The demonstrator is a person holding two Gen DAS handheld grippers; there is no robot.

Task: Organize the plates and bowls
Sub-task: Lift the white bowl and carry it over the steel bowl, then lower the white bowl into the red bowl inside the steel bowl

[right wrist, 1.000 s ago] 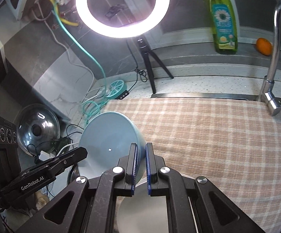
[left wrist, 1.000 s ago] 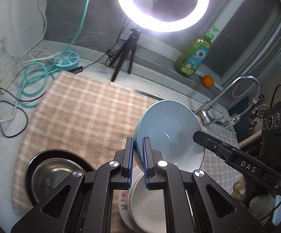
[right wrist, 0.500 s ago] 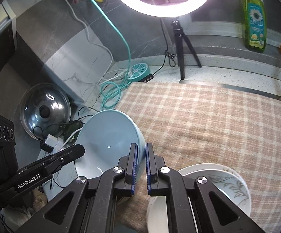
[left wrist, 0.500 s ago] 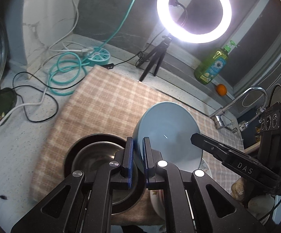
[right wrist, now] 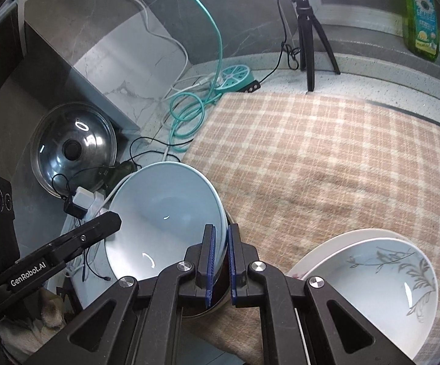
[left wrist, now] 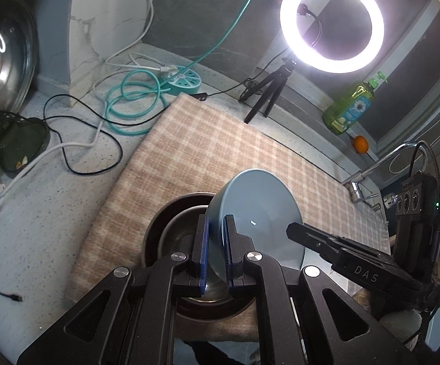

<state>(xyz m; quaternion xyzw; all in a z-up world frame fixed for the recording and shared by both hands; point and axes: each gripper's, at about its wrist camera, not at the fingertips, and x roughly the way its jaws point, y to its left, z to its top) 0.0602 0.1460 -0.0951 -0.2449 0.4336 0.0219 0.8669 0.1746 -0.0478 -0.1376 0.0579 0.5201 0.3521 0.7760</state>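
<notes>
Bowl (left wrist: 259, 213) above metal bowl (left wrist: 171, 228); plates (right wrist: 372, 276) to right.

The desk (left wrist: 52, 213) is a pale speckled stone surface. A beige checked cloth (left wrist: 220, 152) lies spread over much of it. On the cloth sit a dark bowl with a steel bowl inside (left wrist: 171, 228) and a stack of white plates (right wrist: 372, 273) near the front edge. Off the cloth, on bare stone, lie a coiled teal cable (left wrist: 131, 103), a round teal power strip (left wrist: 186, 80), black and white wires (left wrist: 67, 149), and a ring-light tripod (left wrist: 268, 91).
</notes>
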